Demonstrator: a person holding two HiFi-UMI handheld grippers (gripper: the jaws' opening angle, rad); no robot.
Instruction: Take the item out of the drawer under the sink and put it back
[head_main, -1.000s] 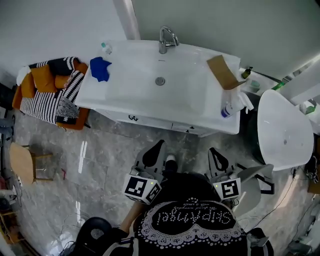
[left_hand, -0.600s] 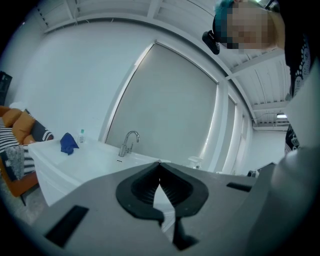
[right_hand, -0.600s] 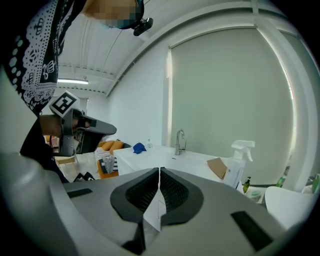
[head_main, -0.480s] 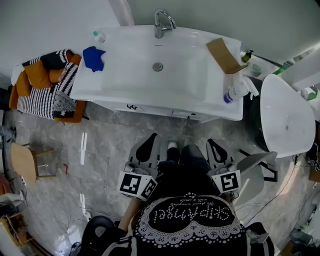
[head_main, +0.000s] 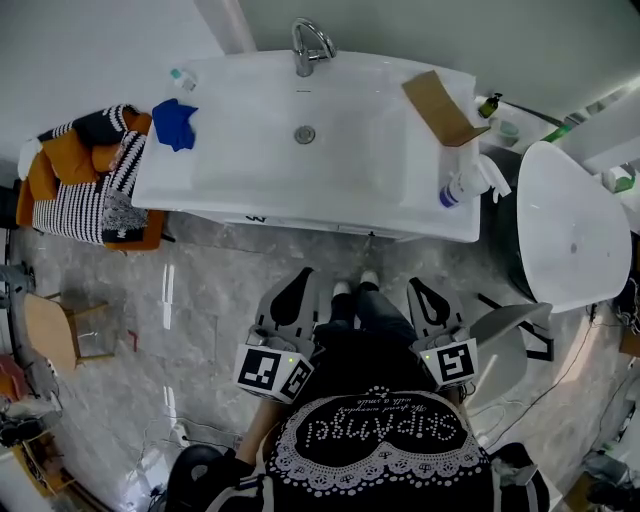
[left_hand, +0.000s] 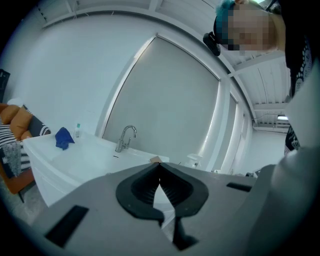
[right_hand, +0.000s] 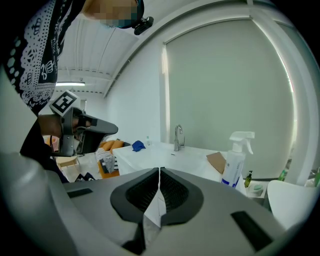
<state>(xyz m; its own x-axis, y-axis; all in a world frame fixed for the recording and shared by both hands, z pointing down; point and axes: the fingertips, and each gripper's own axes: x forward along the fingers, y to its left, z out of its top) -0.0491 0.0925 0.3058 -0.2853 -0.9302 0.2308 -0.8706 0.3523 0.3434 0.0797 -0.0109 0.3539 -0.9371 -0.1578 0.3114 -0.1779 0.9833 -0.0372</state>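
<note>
Sink nearer than second ago; left tongs, right tongs both pinched together, empty (held at waist). Drawer unopened: approach only, reach next.

Sink higher and further left in frame than before; both shoes in sight.
</note>
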